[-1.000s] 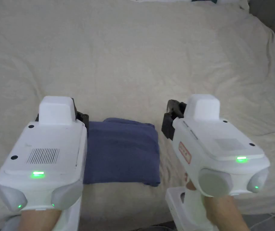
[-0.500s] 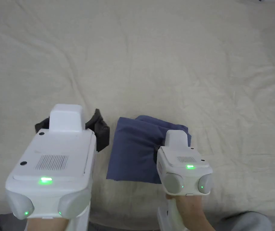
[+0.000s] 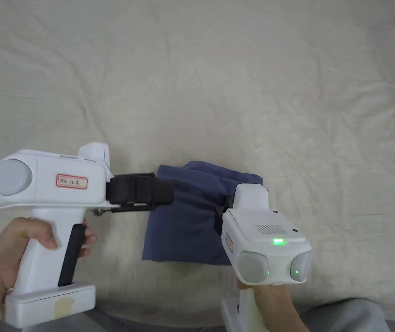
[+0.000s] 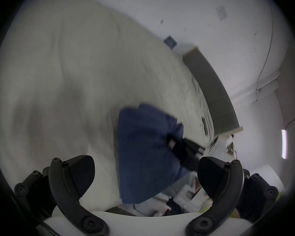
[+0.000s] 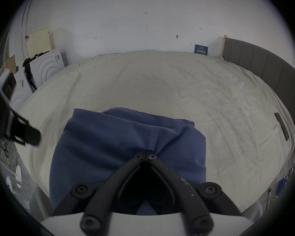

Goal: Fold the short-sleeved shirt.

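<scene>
The right tool (image 5: 145, 156) has come down onto the folded blue shirt (image 3: 192, 216), its jaws together and pinching a tuck of the top layer. The left tool (image 3: 149, 194) has swung sideways to point at the bundle's left edge, jaws apart and empty (its own view is blurred). The shirt lies compact near the bed's (image 3: 235, 86) front edge; folding looks nearly finished.

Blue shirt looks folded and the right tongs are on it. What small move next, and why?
Probably slip the open left tongs onto the near left edge of the blue shirt and close. The right tongs are shut, pinching a pucker of its cloth, while the left ones point at that edge, not gripping. Two holds should keep the folds together on the bed sheet.
</scene>
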